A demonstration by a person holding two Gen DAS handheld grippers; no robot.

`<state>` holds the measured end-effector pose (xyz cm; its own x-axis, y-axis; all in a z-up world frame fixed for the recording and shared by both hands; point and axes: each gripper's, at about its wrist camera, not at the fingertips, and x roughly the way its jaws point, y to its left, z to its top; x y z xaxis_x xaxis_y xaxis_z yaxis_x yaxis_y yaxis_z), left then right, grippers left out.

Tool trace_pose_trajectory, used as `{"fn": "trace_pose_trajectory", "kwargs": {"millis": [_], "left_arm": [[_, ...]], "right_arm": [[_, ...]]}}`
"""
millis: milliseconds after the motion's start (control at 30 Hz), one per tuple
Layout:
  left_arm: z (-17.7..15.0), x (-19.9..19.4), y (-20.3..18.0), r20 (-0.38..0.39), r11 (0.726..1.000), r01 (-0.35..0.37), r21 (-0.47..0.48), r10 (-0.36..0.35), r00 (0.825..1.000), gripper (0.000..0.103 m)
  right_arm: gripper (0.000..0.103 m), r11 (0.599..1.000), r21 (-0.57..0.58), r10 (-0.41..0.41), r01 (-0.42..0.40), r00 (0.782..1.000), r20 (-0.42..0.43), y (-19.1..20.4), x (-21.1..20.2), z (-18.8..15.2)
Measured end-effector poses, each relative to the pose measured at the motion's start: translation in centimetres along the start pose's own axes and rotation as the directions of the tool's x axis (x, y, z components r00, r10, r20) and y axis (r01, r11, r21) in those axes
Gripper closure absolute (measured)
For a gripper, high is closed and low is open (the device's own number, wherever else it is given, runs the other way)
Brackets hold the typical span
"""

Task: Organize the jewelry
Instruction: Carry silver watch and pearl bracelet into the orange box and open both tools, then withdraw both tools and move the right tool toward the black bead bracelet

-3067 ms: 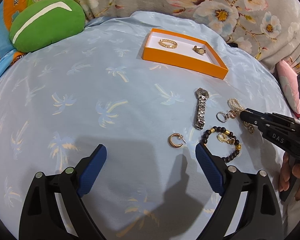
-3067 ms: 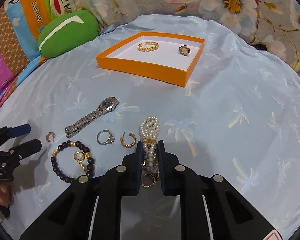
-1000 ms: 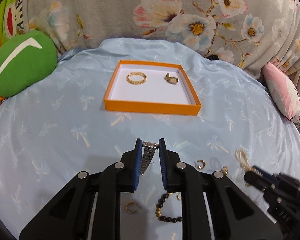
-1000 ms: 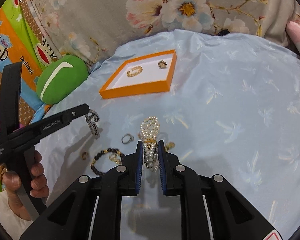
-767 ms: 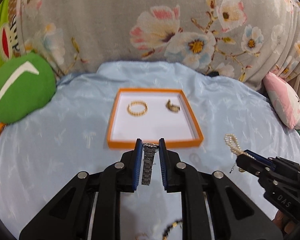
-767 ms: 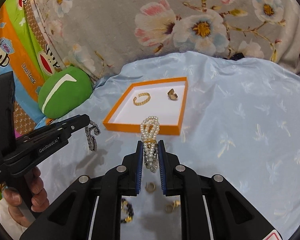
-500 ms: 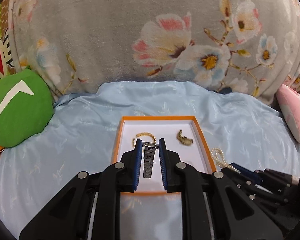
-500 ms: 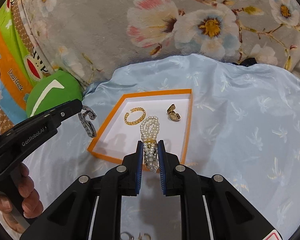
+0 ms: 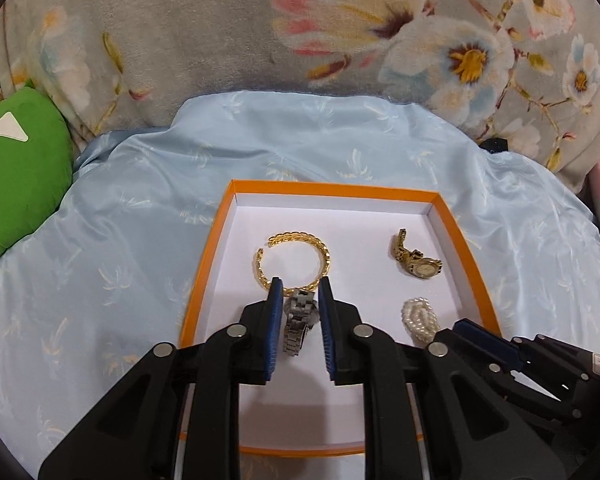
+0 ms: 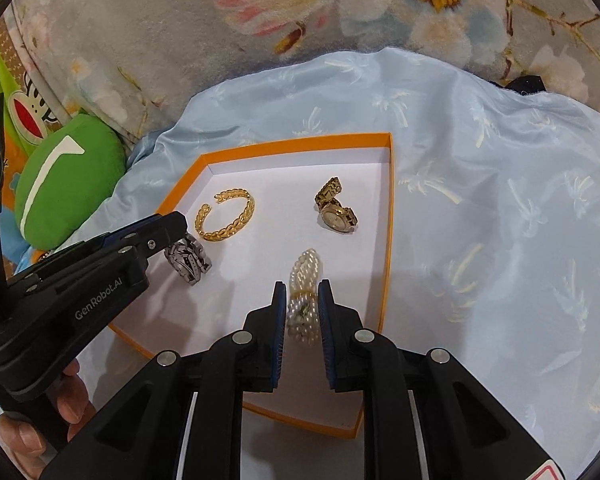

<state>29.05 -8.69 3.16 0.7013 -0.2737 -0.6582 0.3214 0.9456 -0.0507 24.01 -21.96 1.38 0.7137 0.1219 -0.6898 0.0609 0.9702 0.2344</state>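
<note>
Home bedroom: floral blanket point(image 9: 220, 40), green cushion point(image 9: 16, 168), blue bedsheet point(image 9: 120, 240)

Both claws now over the orange box point(image 9: 204, 264), jaws just loosening around silver watch point(image 9: 298, 322) and pearl bracelet point(image 10: 305, 296).

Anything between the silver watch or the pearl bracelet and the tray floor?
Nothing visible. The silver watch and pearl bracelet are already over bare white floor of the orange tray, clear of the gold bangle and gold watch.

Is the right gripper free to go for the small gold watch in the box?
Probably not yet: the right gripper has the pearl bracelet between its jaws, which were just opening. The gold watch lies clear ahead.
</note>
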Motion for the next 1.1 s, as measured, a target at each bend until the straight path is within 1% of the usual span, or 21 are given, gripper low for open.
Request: {"fn": "trace_pose_trajectory", "kwargs": {"millis": [33,67,100,133,200,267,367,400,567,767,833,933,1033,1100], "left_arm": [[-0.1,-0.2,0.0,0.009,1.0,-0.012,0.001,0.012,1.0,0.065],[-0.1,-0.5,0.1,0.021,1.0,-0.026,0.0,0.026,0.999,0.05],[-0.1,-1.0,0.3,0.036,0.999,-0.038,-0.002,0.038,0.999,0.046],[-0.2,-1.7,0.5,0.052,0.999,-0.044,-0.004,0.044,0.998,0.044],[-0.4,-3.4,1.2,0.07,0.999,-0.047,-0.015,0.048,0.996,0.043],[-1.0,-5.2,2.3,0.083,0.998,-0.043,-0.039,0.047,0.995,0.04],[-2.8,-8.1,4.0,0.09,0.996,-0.044,-0.076,0.051,0.995,0.038],[-3.6,-9.0,4.5,0.087,0.995,-0.044,-0.086,0.052,0.995,0.037],[-9.4,-13.2,6.2,0.051,0.992,-0.056,-0.11,0.062,0.997,0.037],[-15.5,-16.5,5.6,-0.006,0.991,0.0,-0.137,-0.001,1.0,0.037],[-16.9,-17.3,5.0,-0.02,0.989,0.028,-0.147,-0.031,0.999,0.037],[-18.5,-17.9,4.0,-0.034,0.992,0.022,-0.127,-0.027,0.999,0.037],[-19.4,-18.5,3.1,-0.042,0.992,0.043,-0.116,-0.048,0.998,0.037],[-19.7,-18.8,2.6,-0.037,0.994,0.033,-0.099,-0.037,0.999,0.035]], "right_arm": [[0.072,1.0,0.005,0.0,0.0,1.0,0.015,-0.1,-0.5,0.0],[0.069,1.0,0.012,0.007,-0.007,0.999,0.035,-0.1,-1.2,-0.1],[0.066,1.0,0.018,0.012,-0.013,0.999,0.049,-0.1,-1.8,-0.1],[0.064,1.0,0.023,0.019,-0.021,0.998,0.063,-0.2,-2.6,-0.3],[0.064,0.999,0.023,0.026,-0.028,0.996,0.085,-0.2,-4.4,-0.9],[0.064,0.999,0.021,0.03,-0.032,0.994,0.101,-0.4,-6.3,-2.1],[0.06,0.999,0.021,0.032,-0.034,0.993,0.117,-0.5,-9.6,-5.0],[0.057,0.999,0.02,0.023,-0.026,0.993,0.118,-0.5,-10.5,-6.0],[0.055,0.999,-0.009,-0.049,0.051,0.993,0.11,0.1,-14.5,-12.2],[0.054,0.999,0.031,-0.025,0.024,0.999,0.045,0.4,-16.7,-17.9],[0.054,0.999,0.026,-0.024,0.024,0.999,0.028,0.8,-17.0,-19.0],[0.054,1.0,0.022,-0.016,0.015,0.999,0.031,1.5,-17.6,-19.8],[0.054,1.0,0.017,-0.015,0.015,1.0,0.02,2.0,-17.8,-20.4],[0.054,1.0,0.011,-0.021,0.02,0.999,0.025,2.2,-18.0,-20.5]]}}
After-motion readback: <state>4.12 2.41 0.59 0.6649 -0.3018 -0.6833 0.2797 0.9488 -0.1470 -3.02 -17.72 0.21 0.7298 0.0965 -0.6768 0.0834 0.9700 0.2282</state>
